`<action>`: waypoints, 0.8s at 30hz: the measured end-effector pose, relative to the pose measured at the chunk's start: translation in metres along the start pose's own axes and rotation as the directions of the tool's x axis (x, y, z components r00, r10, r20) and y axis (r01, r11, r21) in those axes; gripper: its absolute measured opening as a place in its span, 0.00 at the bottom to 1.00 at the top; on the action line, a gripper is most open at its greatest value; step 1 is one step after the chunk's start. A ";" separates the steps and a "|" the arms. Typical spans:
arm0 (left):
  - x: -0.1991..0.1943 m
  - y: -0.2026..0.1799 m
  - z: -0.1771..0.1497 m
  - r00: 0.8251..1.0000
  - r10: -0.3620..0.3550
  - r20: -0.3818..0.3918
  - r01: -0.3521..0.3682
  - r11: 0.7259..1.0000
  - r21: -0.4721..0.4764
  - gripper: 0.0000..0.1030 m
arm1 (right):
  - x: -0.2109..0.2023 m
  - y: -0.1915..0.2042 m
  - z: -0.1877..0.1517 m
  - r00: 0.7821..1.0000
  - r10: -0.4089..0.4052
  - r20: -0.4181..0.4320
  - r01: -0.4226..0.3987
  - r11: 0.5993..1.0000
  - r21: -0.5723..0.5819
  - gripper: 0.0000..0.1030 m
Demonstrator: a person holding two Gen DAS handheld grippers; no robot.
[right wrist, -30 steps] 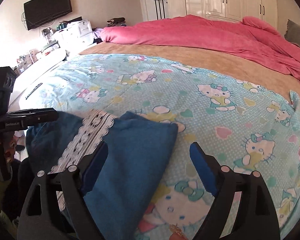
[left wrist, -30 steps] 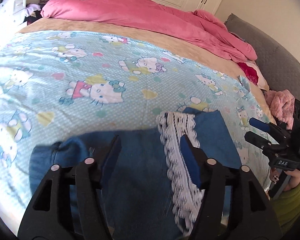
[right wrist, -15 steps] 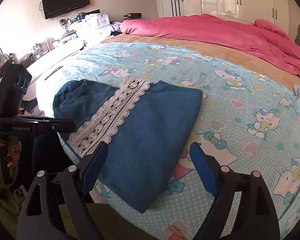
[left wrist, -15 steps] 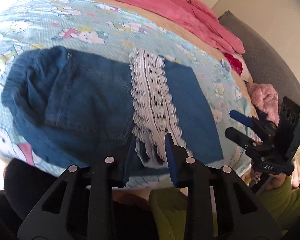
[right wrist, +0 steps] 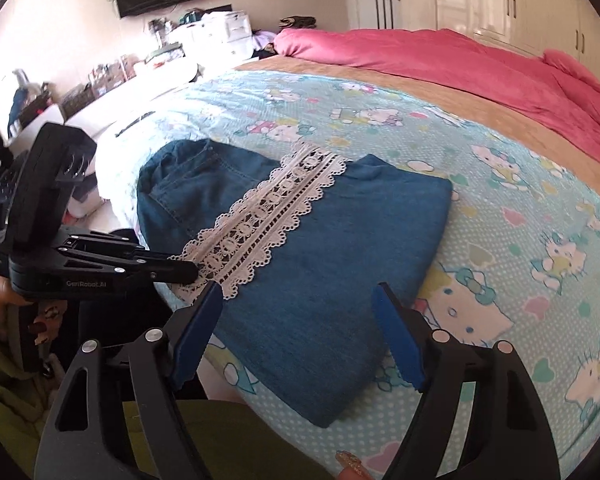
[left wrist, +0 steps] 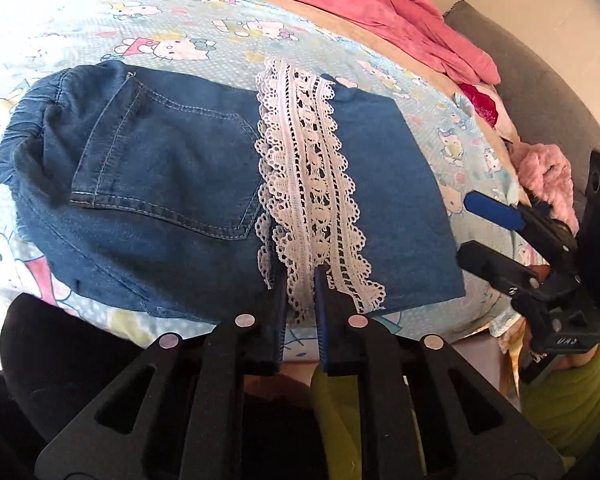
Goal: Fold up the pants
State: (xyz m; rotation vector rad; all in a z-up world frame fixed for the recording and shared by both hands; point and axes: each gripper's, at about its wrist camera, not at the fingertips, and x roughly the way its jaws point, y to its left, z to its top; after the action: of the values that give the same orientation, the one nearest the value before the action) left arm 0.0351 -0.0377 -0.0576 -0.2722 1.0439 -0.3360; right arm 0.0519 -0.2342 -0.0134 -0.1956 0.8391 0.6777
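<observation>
Folded denim pants (left wrist: 160,184); scalloped lace hem (left wrist: 308,200)

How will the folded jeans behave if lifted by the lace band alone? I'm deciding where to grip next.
Probably floppy: the jeans lie flat and follow the bed. The layers would likely slide apart, since nothing visibly holds them together. The lace band is openwork, so it may stretch or snag where the left gripper pinches it.

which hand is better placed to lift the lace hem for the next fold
Left: the left hand-held gripper is nearly closed around the lace trim at the jeans' near edge; the right hand-held gripper hangs open.
</observation>
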 end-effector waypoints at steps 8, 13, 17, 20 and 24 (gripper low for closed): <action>0.003 -0.007 -0.001 0.998 0.061 0.002 -0.061 0.996 0.070 0.21 | 0.032 -0.010 -0.025 0.994 -0.027 -0.109 0.030 0.999 0.028 0.66; 0.003 -0.011 0.000 0.997 0.072 0.004 -0.072 0.994 0.083 0.27 | 0.028 -0.012 -0.027 0.994 -0.020 -0.106 0.024 0.999 0.038 0.66; -0.003 -0.011 0.001 0.997 0.079 0.021 -0.081 0.993 0.086 0.33 | 0.016 -0.016 -0.026 0.996 -0.010 -0.088 0.016 0.997 0.077 0.68; -0.007 -0.013 0.002 0.996 0.087 0.033 -0.090 0.992 0.093 0.37 | 0.004 -0.019 -0.027 0.997 -0.024 -0.071 0.030 0.996 0.089 0.68; -0.012 -0.017 0.003 0.994 0.093 0.050 -0.097 0.990 0.102 0.46 | -0.008 -0.027 -0.026 0.998 -0.043 -0.042 0.048 0.990 0.131 0.81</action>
State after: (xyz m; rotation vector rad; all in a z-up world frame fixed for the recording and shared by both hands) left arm 0.0298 -0.0485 -0.0400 -0.1346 0.9876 -0.2962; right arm 0.0486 -0.2703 -0.0273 -0.1087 0.9116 0.5750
